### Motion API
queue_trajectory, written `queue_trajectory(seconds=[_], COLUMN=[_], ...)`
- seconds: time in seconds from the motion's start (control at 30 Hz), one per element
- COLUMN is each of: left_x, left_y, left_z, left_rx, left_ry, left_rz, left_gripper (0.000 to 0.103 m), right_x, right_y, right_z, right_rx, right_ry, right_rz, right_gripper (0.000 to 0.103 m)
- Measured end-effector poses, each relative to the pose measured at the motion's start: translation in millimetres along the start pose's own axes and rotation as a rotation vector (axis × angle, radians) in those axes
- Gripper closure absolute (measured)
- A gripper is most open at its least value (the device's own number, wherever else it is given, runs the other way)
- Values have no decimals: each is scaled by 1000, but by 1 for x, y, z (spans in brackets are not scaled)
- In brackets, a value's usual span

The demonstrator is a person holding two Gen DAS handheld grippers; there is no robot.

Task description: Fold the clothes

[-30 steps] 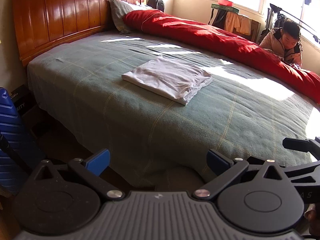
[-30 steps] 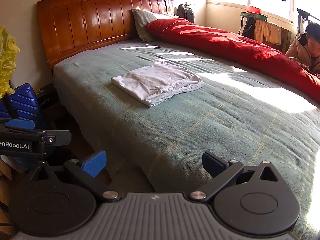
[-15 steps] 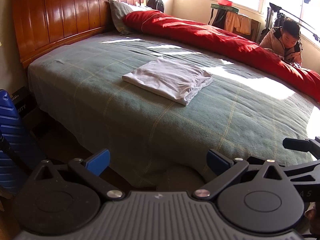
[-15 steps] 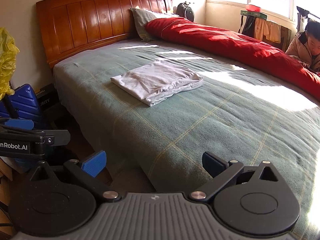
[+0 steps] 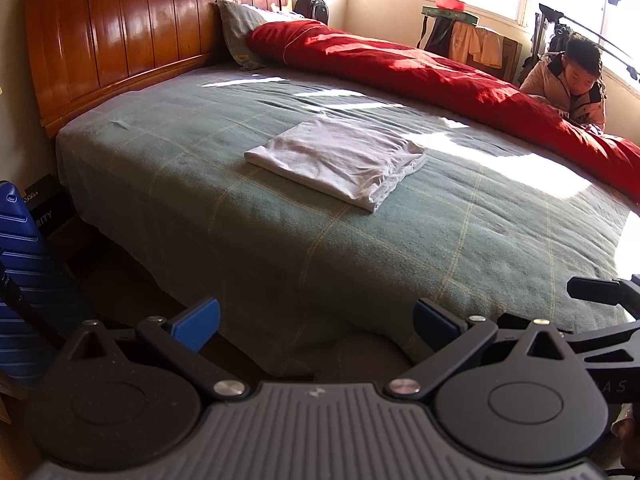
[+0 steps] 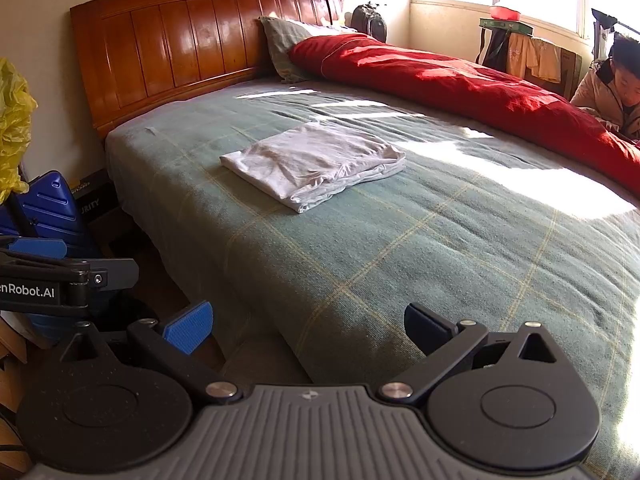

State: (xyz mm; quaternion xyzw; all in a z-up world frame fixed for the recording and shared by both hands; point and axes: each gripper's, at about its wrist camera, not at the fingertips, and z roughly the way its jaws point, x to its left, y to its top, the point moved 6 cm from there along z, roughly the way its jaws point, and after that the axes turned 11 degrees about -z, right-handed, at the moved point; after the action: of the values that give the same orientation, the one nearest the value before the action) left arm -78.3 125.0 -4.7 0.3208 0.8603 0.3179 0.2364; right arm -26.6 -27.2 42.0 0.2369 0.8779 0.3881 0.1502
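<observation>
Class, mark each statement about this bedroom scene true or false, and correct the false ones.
1. The white garment lies folded on the green blanket. True.
2. The left gripper is clamped on the garment. False: it is open, back at the bed's near edge, holding nothing.
3. The right gripper is open and empty. True.
4. The red quilt covers the folded garment. False: the quilt lies along the far side, apart from it.
5. A wooden headboard stands at the end of the bed. True.
</observation>
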Motion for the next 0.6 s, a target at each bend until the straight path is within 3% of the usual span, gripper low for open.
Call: queue_trajectory(seconds=[0.6], left_x=[-3], left_y=[0], left_z=[2], left_rx=[-11], left_ry=[6], left_rz=[23], left_gripper=[1], right_x=[-1], right_y=[-2], right_z=[2], right_rx=[8], right_ry=[0], right_rz=[10], right_gripper=[0])
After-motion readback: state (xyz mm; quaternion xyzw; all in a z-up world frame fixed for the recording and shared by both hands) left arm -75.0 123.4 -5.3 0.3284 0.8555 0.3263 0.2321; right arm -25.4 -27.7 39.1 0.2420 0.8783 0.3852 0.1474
